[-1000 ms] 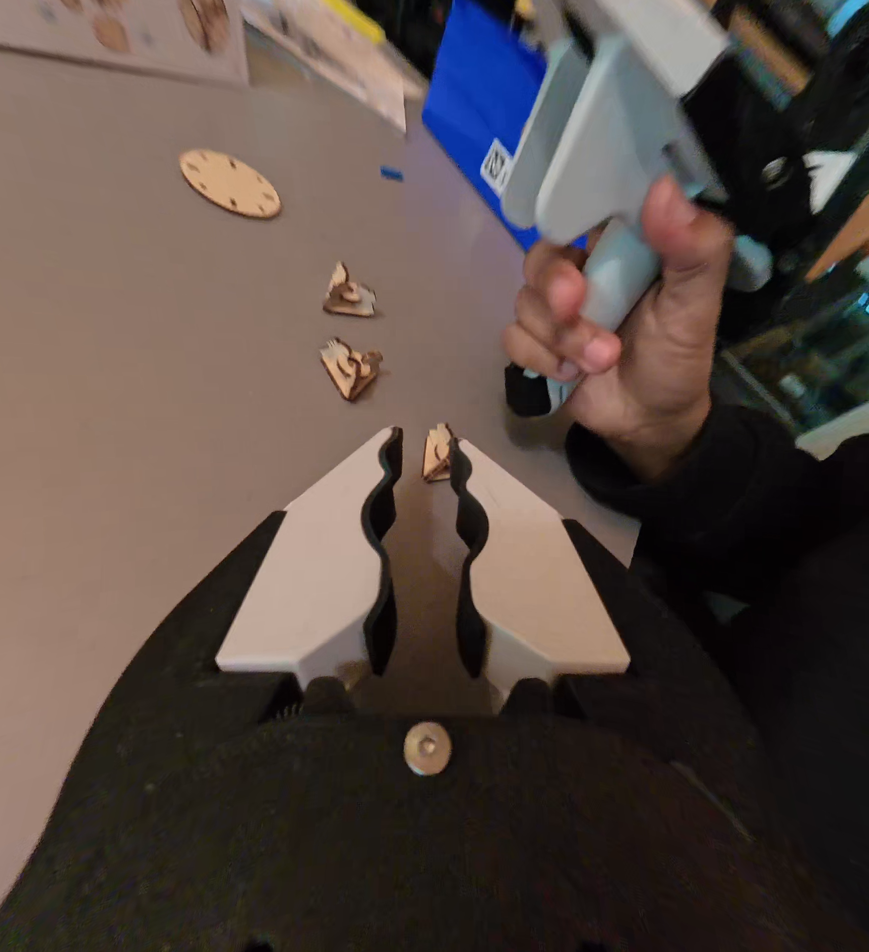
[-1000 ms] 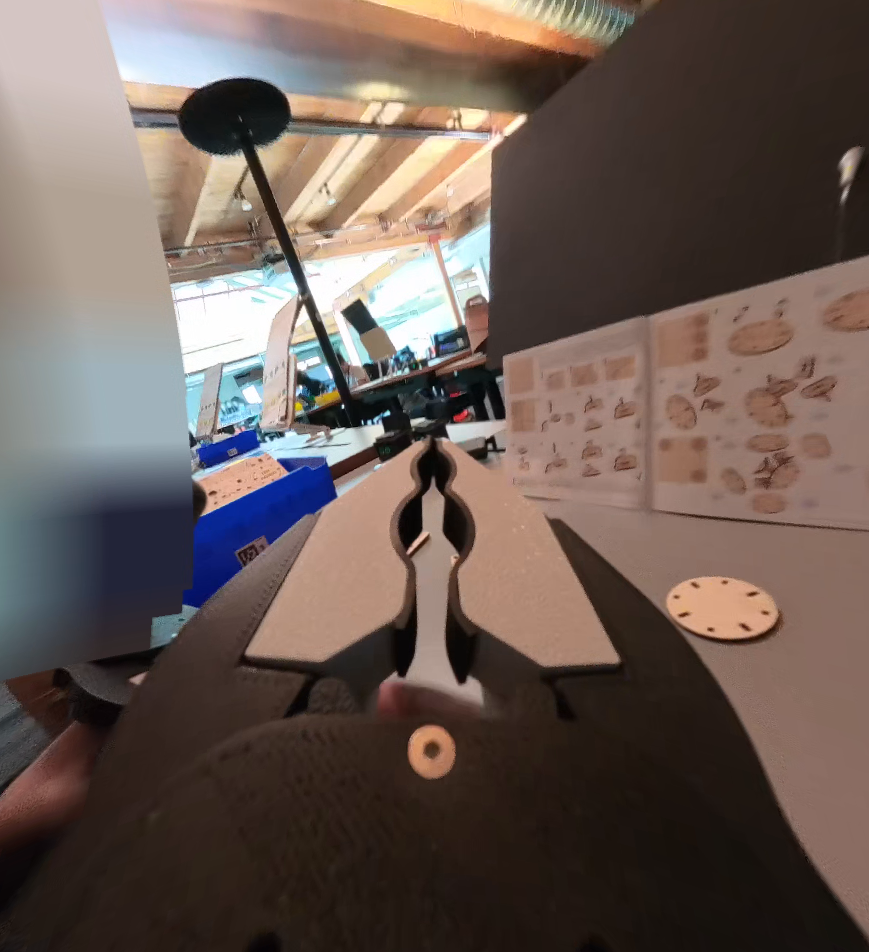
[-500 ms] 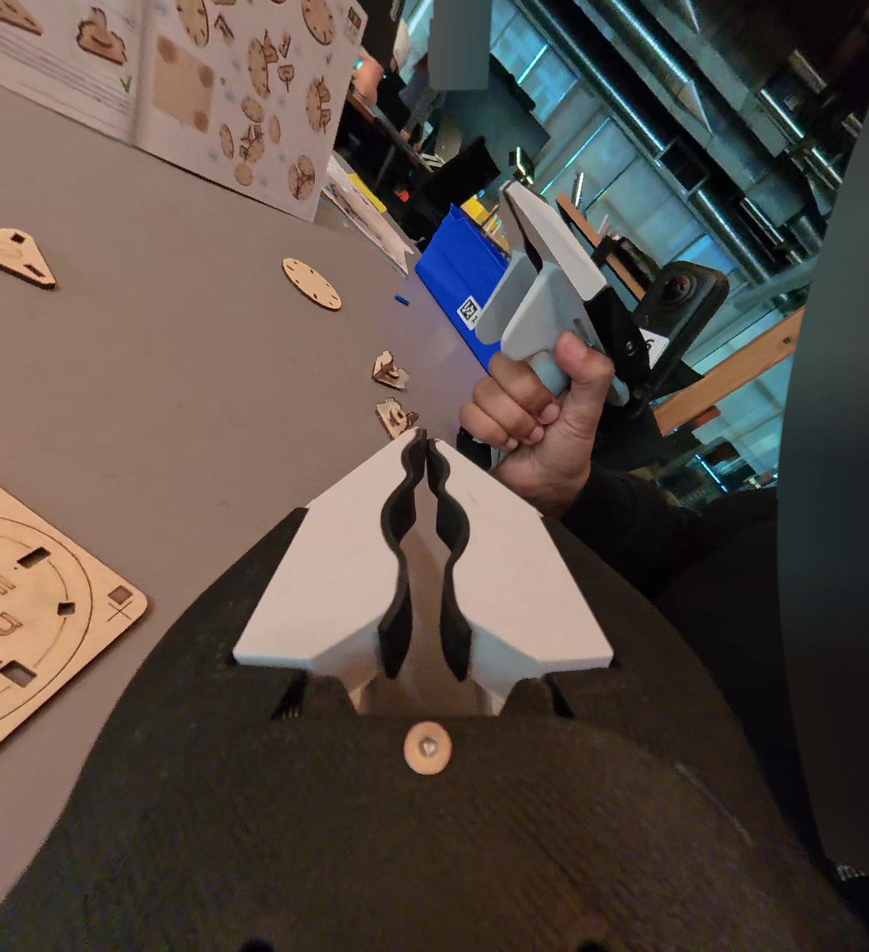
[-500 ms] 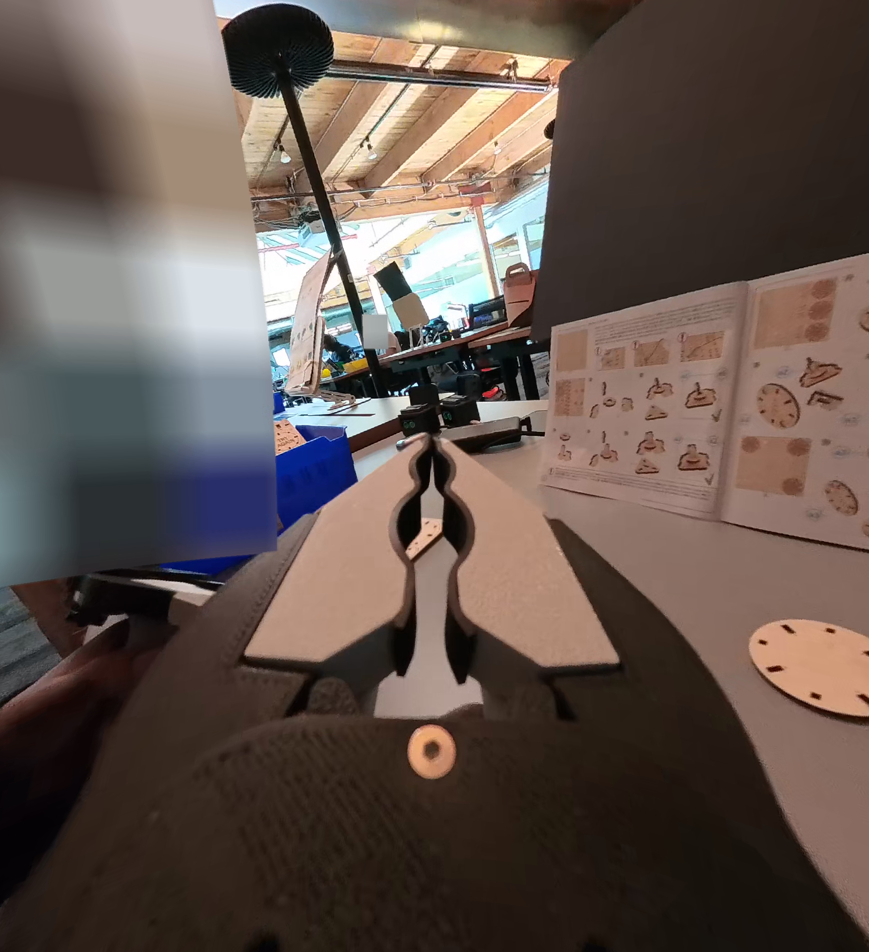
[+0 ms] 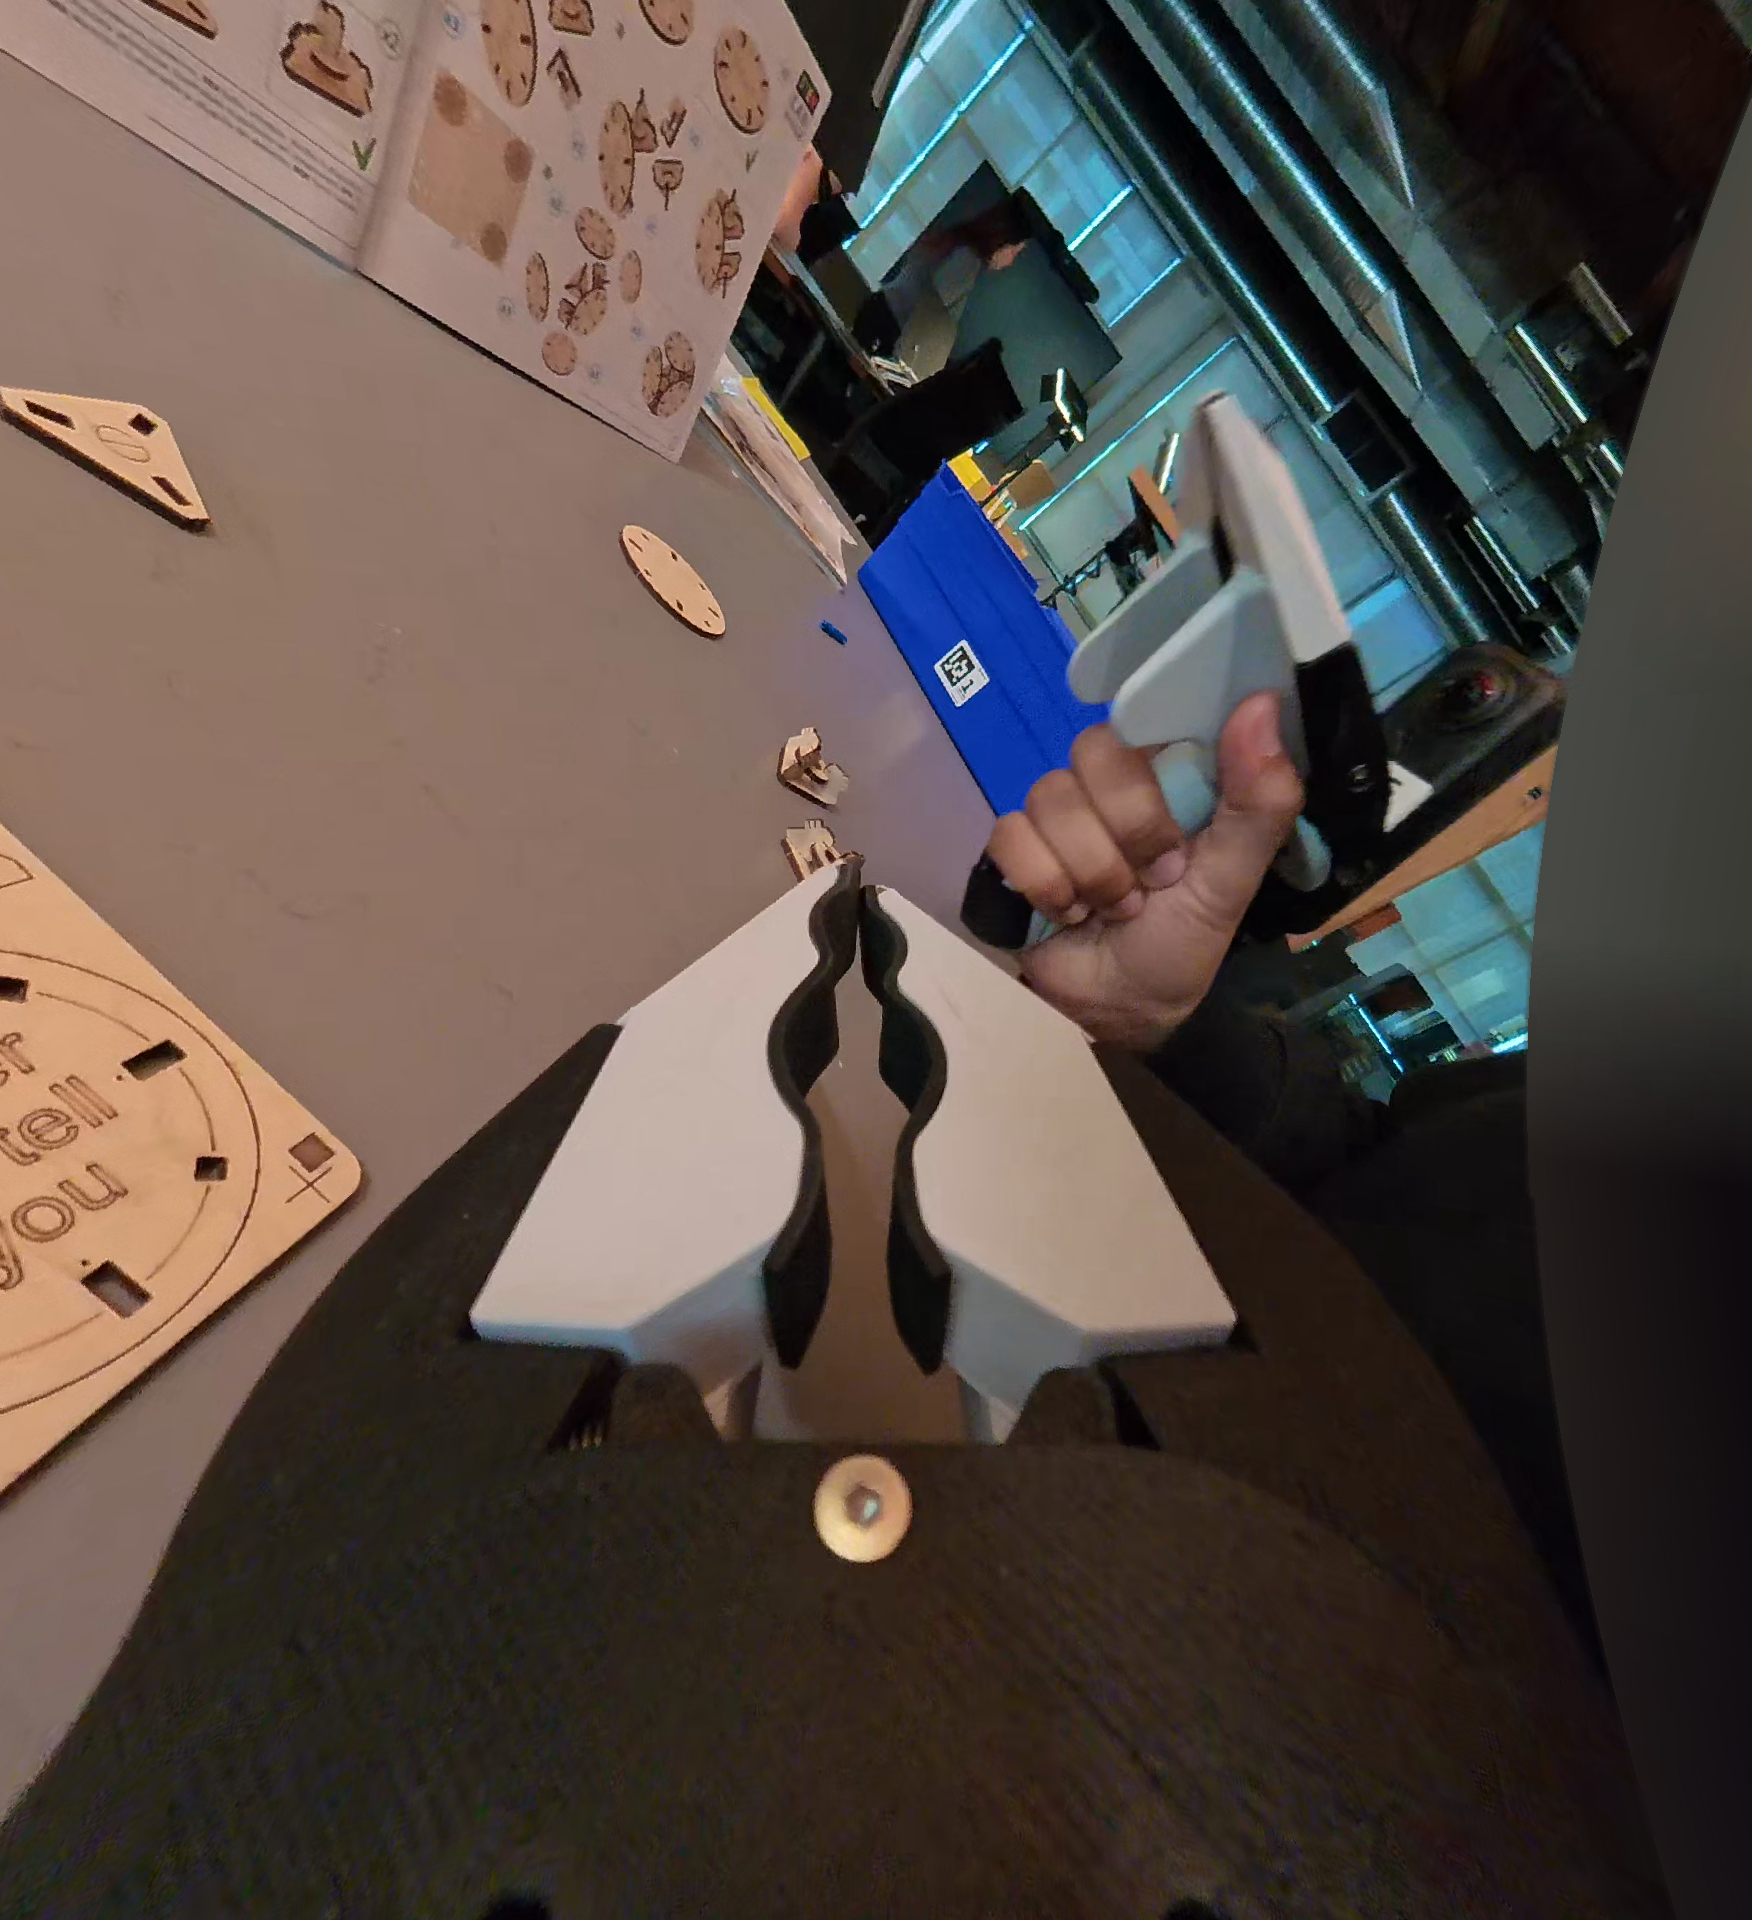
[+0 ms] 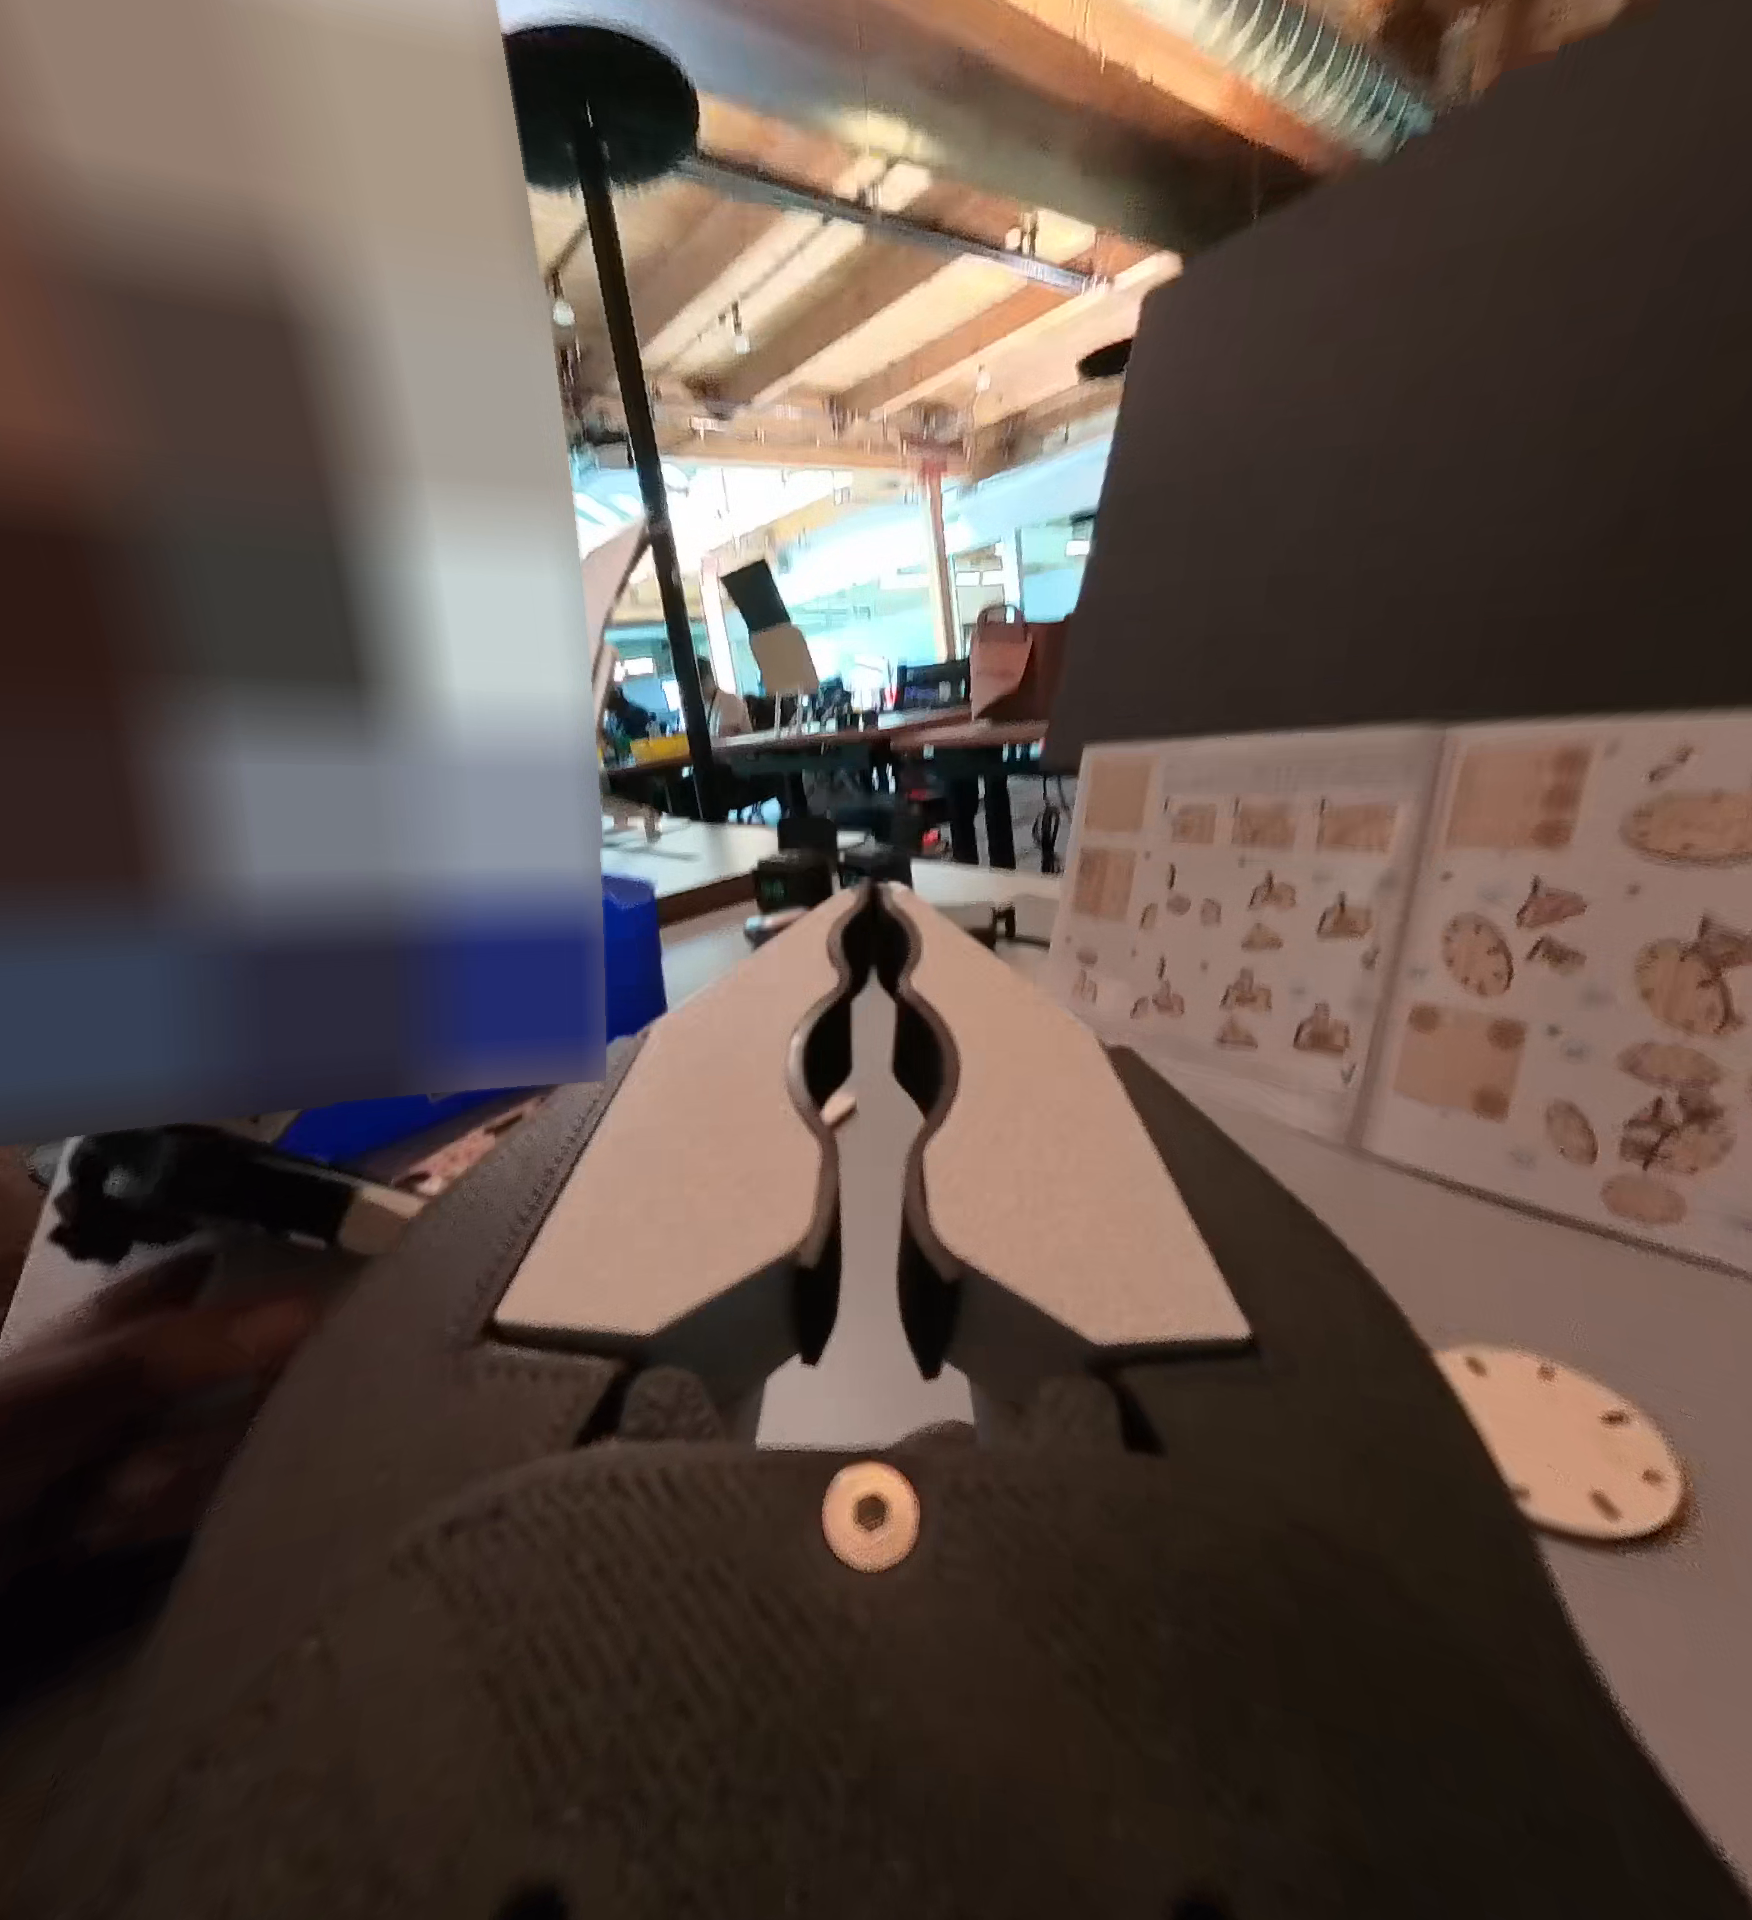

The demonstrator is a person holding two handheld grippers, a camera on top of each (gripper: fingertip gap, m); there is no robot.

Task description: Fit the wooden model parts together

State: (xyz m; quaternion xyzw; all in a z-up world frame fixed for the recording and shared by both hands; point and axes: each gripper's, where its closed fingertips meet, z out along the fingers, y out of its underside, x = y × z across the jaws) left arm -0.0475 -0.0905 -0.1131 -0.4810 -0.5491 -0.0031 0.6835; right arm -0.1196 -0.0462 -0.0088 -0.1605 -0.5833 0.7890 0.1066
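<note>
My left gripper [image 5: 857, 906] is shut, its black pads meeting at the tips with nothing showing between them. It hangs above the grey table [image 5: 384, 727], just short of two small wooden assemblies [image 5: 812, 771] [image 5: 810, 847]. My right gripper [image 6: 872, 896] is also shut and bare. In the left wrist view it [image 5: 1227, 582] is held up in a hand [image 5: 1142, 894], above the table's right edge and pointing upward. A round wooden disc [image 5: 672, 579] lies farther back; it also shows in the right wrist view [image 6: 1563, 1444].
An open instruction booklet [image 5: 539, 156] [image 6: 1474, 935] stands at the back. A wooden triangle [image 5: 108, 452] and a large engraved wooden sheet [image 5: 72, 1195] lie at left. A blue bin [image 5: 976, 665] sits past the table's edge. A dark panel [image 6: 1474, 468] rises behind the booklet. The gap from one gripper's tips to the other's is roughly 12 centimeters. The wooden triangle [image 5: 108, 452] is about 15 centimeters from my left fingertips.
My left gripper closed and drew up and back from the table. The small wooden piece that lay at its tips is out of sight. The right gripper stayed shut and turned slightly.
</note>
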